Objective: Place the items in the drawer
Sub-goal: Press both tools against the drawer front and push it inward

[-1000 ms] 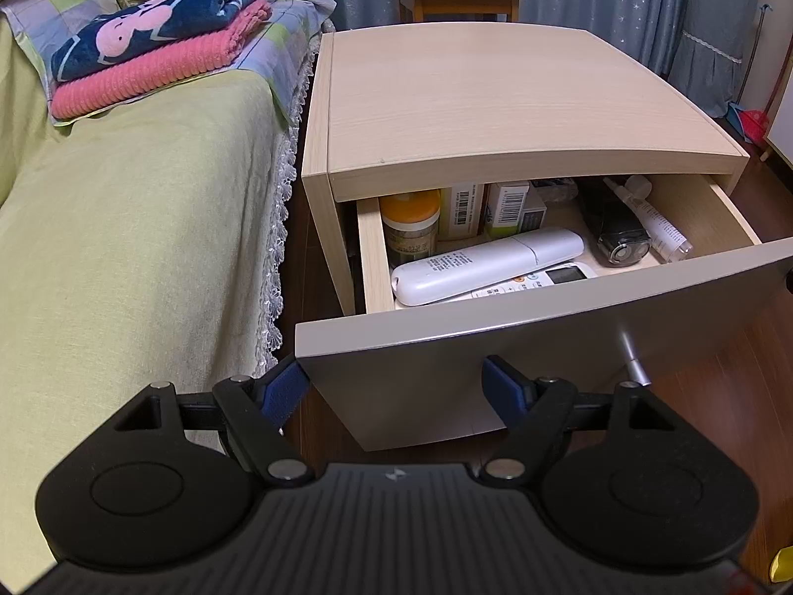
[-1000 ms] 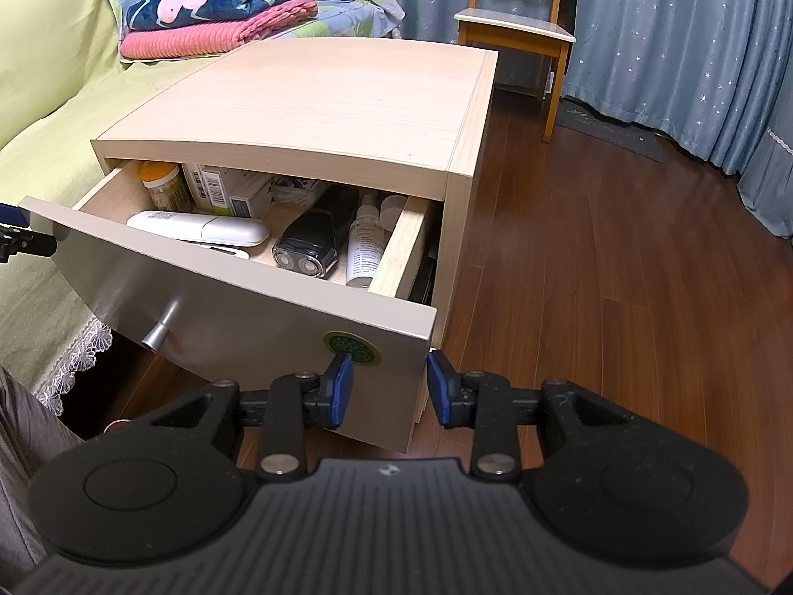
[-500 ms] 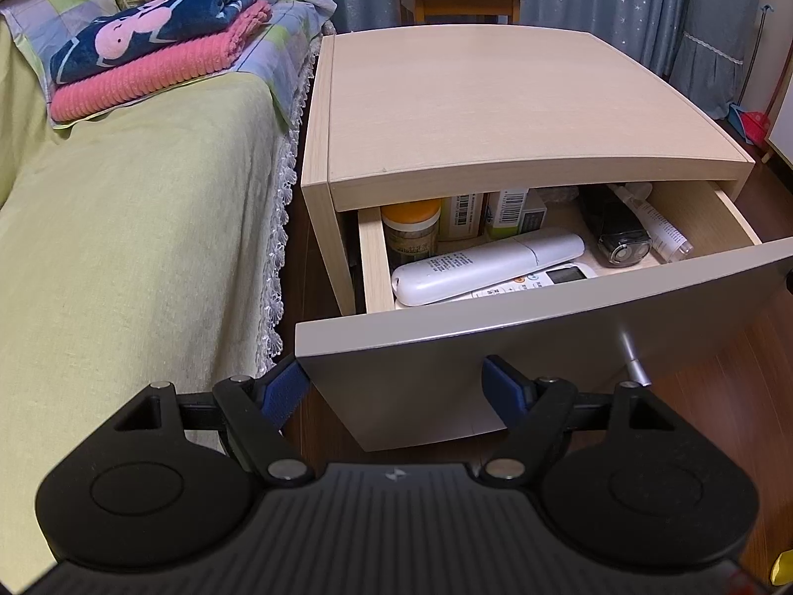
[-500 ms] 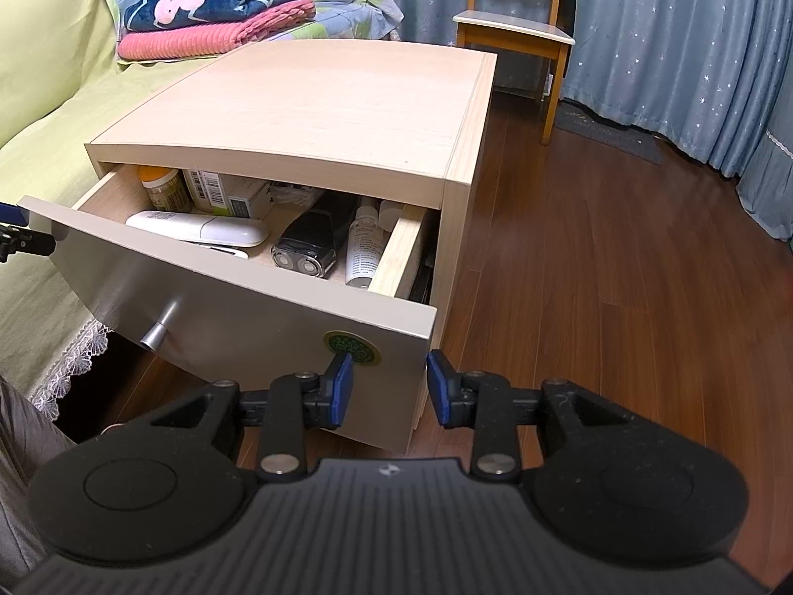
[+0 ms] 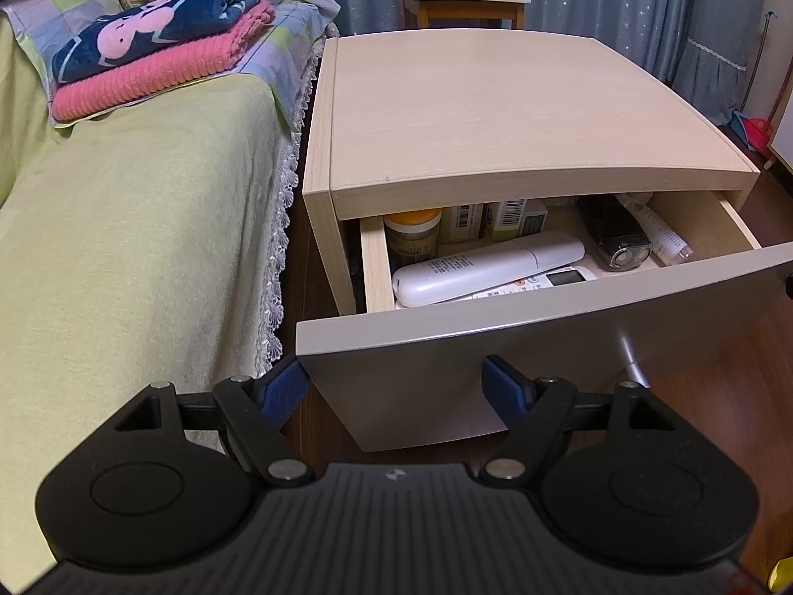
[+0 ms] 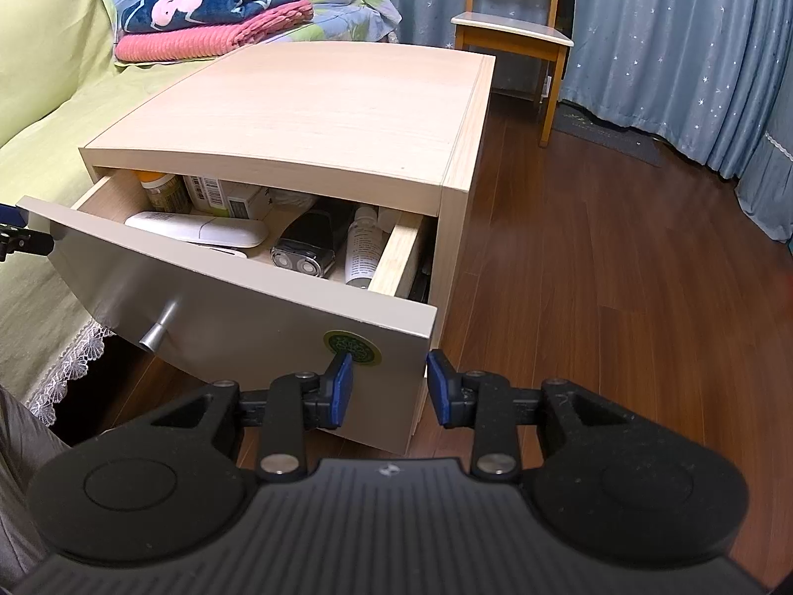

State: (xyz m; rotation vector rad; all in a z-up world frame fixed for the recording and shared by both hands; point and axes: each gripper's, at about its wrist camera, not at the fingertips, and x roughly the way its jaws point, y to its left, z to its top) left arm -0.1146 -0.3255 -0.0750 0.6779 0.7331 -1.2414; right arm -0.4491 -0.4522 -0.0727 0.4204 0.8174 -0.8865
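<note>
The nightstand (image 5: 495, 119) (image 6: 322, 114) has its grey-fronted drawer (image 5: 545, 342) (image 6: 238, 307) partly pulled out. Inside lie a white remote (image 5: 485, 267) (image 6: 198, 235), a black shaver (image 5: 619, 243) (image 6: 305, 250), a white tube (image 5: 661, 240) (image 6: 364, 253), an orange-lidded jar (image 5: 412, 235) and small boxes (image 5: 510, 218). My left gripper (image 5: 396, 386) is open, right at the drawer front's left lower corner. My right gripper (image 6: 389, 386) is open with a narrower gap, at the front's right lower corner beside a green sticker (image 6: 352, 347). Neither holds anything.
A bed with a green cover (image 5: 124, 248) and folded blankets (image 5: 158, 54) flanks the nightstand's left side. A wooden chair (image 6: 515, 29) and blue curtains stand behind. Brown wooden floor (image 6: 619, 272) stretches to the right. A metal knob (image 6: 157, 334) sticks out of the drawer front.
The drawer has slid a little further into the nightstand, so less of its contents shows. Both grippers stay at the drawer front's corners, jaws unchanged.
</note>
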